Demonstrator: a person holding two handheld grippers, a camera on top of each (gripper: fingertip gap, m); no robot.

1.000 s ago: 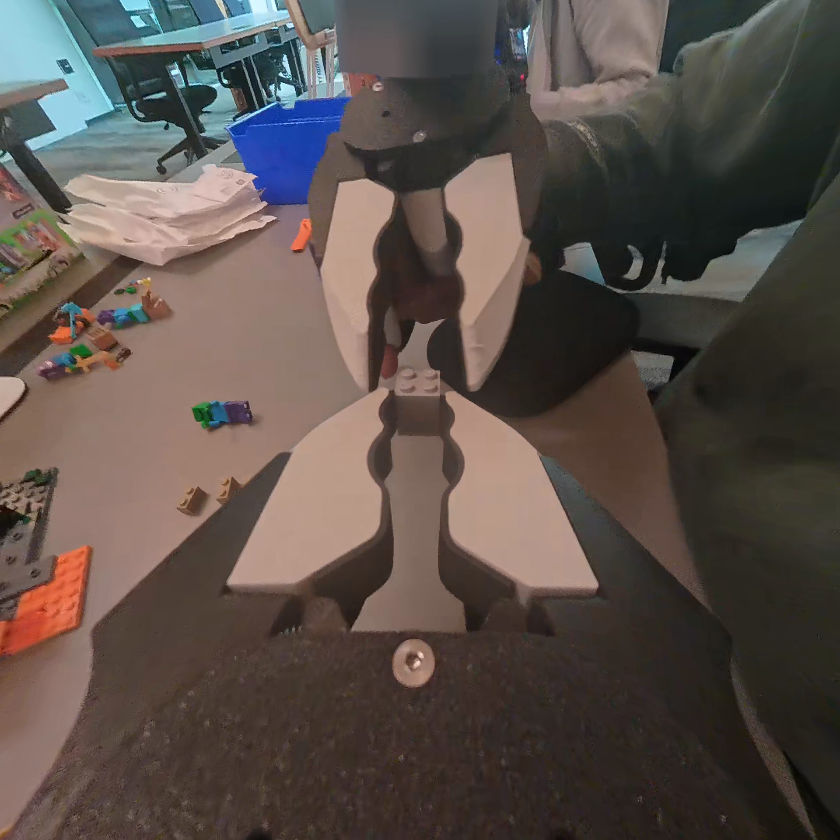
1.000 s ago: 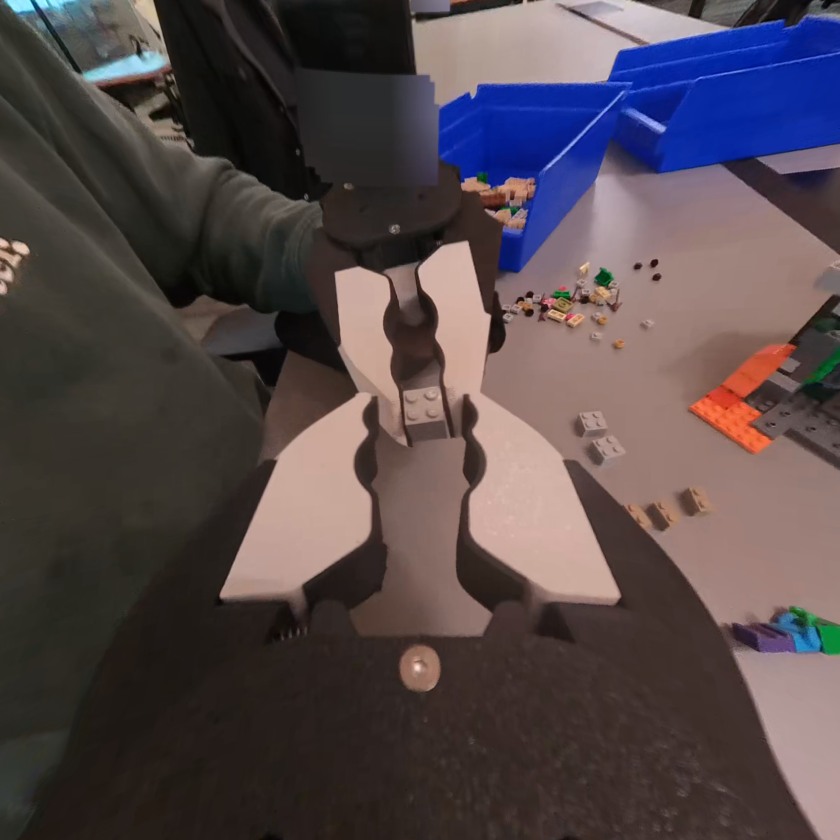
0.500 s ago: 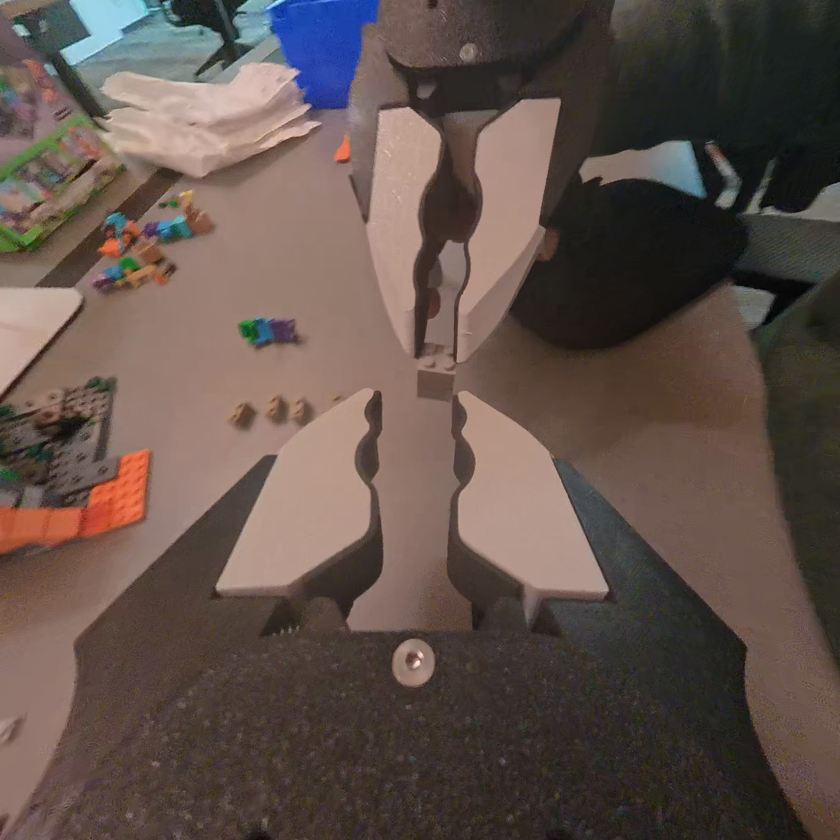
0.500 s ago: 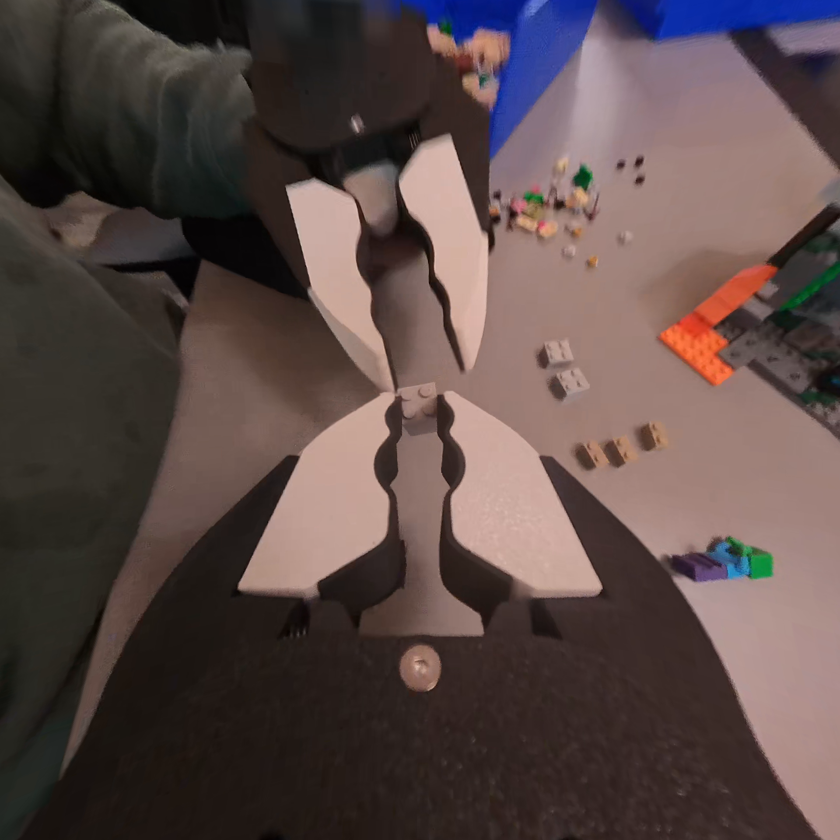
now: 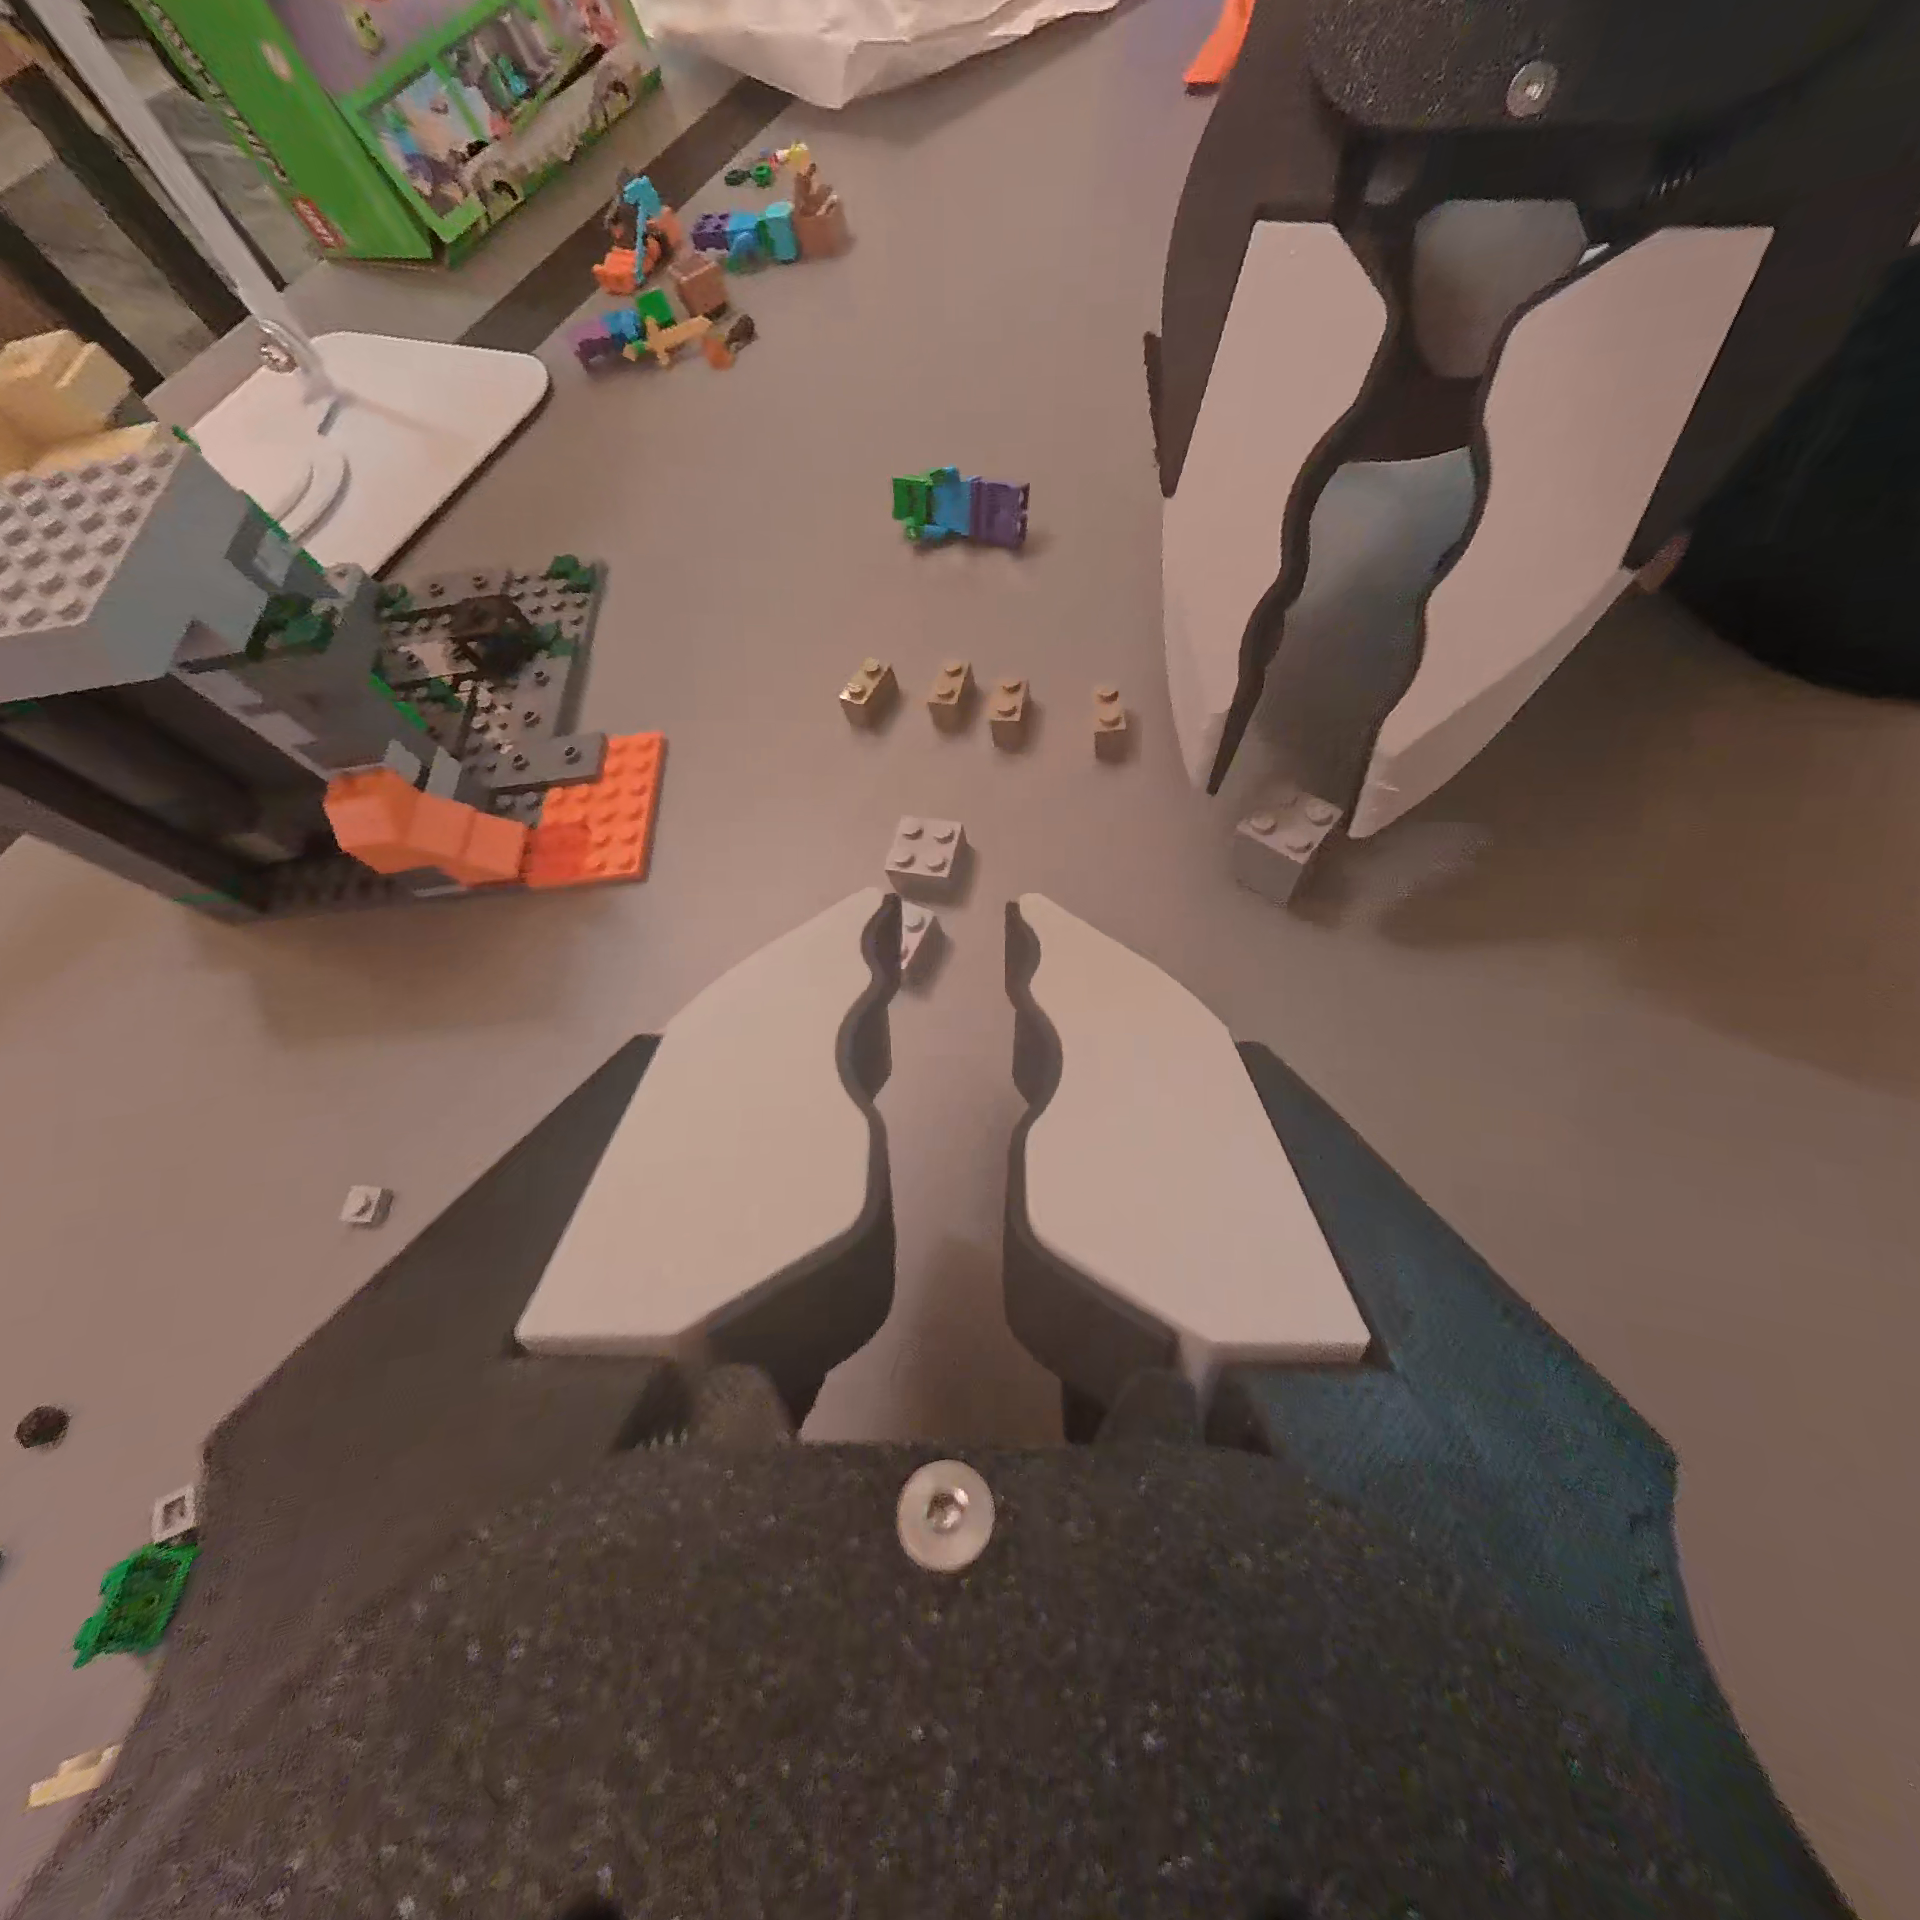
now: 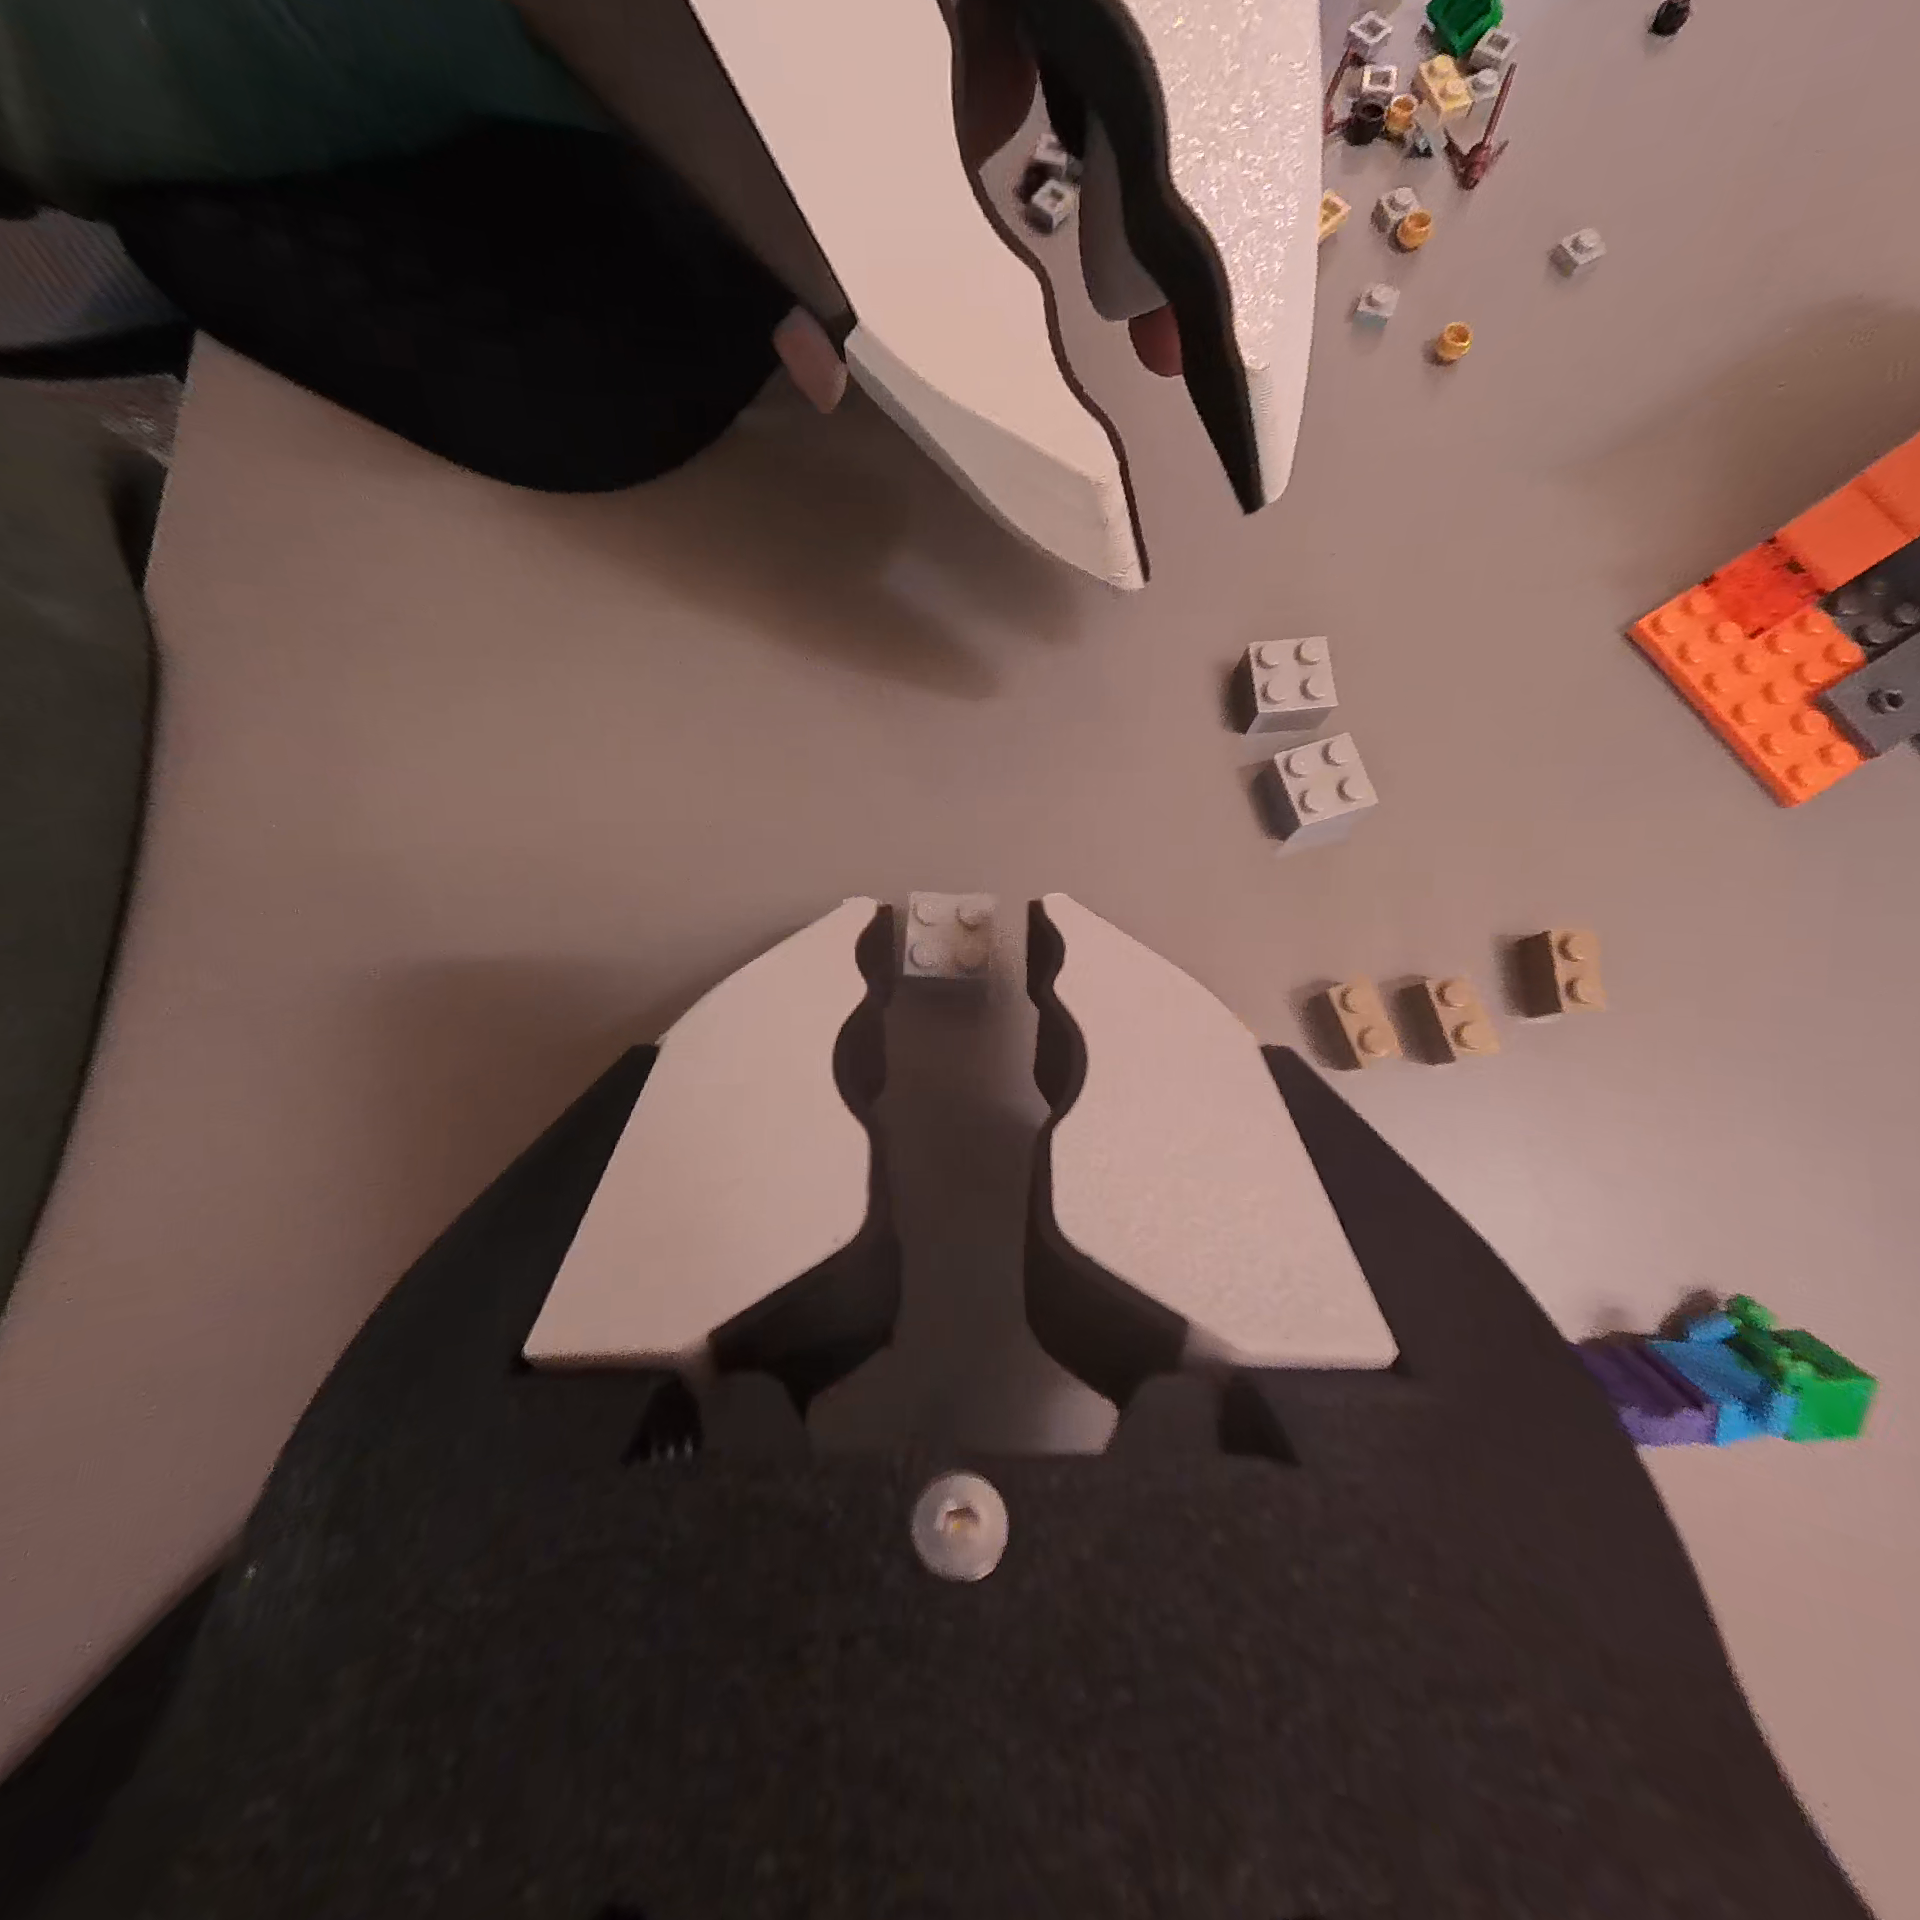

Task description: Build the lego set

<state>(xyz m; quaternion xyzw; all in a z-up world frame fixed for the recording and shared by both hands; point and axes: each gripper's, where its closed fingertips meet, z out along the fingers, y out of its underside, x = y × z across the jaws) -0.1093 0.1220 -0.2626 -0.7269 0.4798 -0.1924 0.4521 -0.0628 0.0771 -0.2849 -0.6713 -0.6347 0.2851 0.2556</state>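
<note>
The grey brick (image 6: 945, 935), carried in the air by the right claw (image 6: 956, 914) half a second ago, now appears to stand on the surface (image 6: 520, 727) between that claw's parted fingers. A gap shows at one pad, so it looks released. The left claw (image 5: 945, 914) is open and empty near loose grey bricks (image 5: 930, 857); only its view shows the brick model (image 5: 312, 707) and a fourth tan brick (image 5: 1110, 717).

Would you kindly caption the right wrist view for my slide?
Open right gripper straddling a grey brick on the table.
</note>
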